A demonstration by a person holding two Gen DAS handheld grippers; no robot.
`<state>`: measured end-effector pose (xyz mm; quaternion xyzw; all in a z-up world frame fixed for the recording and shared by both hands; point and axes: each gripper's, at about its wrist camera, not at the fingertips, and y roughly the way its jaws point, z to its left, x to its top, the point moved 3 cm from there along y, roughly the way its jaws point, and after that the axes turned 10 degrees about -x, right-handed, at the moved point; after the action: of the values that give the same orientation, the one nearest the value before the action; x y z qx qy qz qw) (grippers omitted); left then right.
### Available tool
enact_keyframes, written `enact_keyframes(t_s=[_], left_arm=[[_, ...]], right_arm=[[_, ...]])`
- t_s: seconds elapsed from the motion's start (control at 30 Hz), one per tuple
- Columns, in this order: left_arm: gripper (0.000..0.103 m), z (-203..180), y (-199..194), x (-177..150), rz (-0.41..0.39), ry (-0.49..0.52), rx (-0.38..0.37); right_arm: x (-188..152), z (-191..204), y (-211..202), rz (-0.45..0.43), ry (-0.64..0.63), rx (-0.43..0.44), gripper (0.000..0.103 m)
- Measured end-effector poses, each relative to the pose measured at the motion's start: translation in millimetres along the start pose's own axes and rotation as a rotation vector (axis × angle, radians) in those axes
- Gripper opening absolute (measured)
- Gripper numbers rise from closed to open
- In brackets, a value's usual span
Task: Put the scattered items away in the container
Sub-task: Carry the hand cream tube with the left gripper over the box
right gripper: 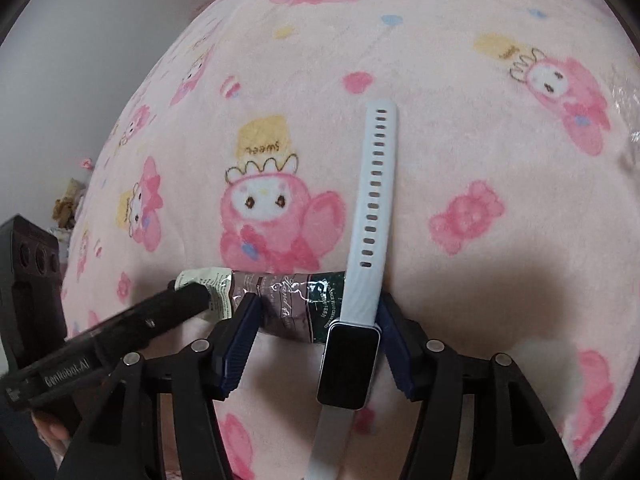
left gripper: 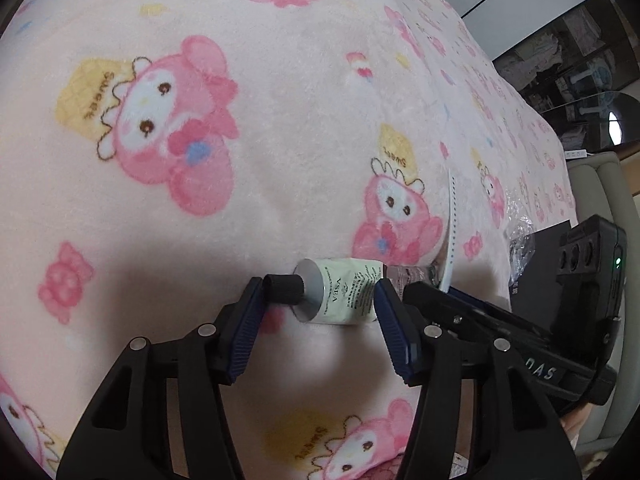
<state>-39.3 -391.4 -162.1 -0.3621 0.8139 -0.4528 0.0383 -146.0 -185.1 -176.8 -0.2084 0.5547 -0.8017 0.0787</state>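
A pink fleece blanket [left gripper: 304, 80] printed with cartoon rabbit characters fills both views, spread over a soft, bulging surface. At the far right of the left wrist view a dark box [left gripper: 538, 264] sits at the blanket's edge with crinkled clear plastic wrap [left gripper: 520, 240] beside it.

On to the two tools, side by side and both angled down at the blanket. The left gripper [left gripper: 320, 316] straddles the cap end of a hand cream tube [left gripper: 344, 292]: its left pad sits right at the black screw cap [left gripper: 284, 288], its right pad against the pale tube body, though whether the pads actually press I cannot tell. The right gripper [right gripper: 318, 334] straddles the same tube's darker, crimped end [right gripper: 280, 300] together with a smartwatch [right gripper: 348, 364]; its jaws stand apart, the right pad just beside the watch case, and a firm squeeze is not clear here either.

The tube lies crosswise on the blanket. The watch lies over its crimped end, black screen up, its pale blue perforated strap [right gripper: 374, 200] running away up the blanket.
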Motion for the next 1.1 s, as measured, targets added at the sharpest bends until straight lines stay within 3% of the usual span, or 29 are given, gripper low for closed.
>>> enact_keyframes(t_s=[0.2, 0.37, 0.53, 0.67, 0.83, 1.1], left_arm=[[0.05, -21, -27, -8, -0.015, 0.017, -0.041], [0.05, -61, -51, -26, -0.034, 0.093, -0.039], [0.05, -108, -76, -40, -0.062, 0.155, -0.085], [0.05, -157, -85, -54, -0.075, 0.241, -0.101], [0.05, -199, -79, -66, -0.063, 0.272, -0.11], [0.05, -273, -47, -96, -0.002, 0.35, -0.16]], right_arm=[[-8, 2, -38, -0.043, 0.0, 0.003, 0.052], [-16, 18, -77, -0.114, -0.011, -0.024, 0.052], [-24, 17, -120, -0.189, 0.002, -0.032, 0.052], [-40, -7, -170, -0.261, 0.029, -0.039, 0.052], [-54, -36, -203, -0.302, 0.091, -0.012, 0.052], [-80, -95, -252, -0.378, 0.143, -0.071, 0.052]])
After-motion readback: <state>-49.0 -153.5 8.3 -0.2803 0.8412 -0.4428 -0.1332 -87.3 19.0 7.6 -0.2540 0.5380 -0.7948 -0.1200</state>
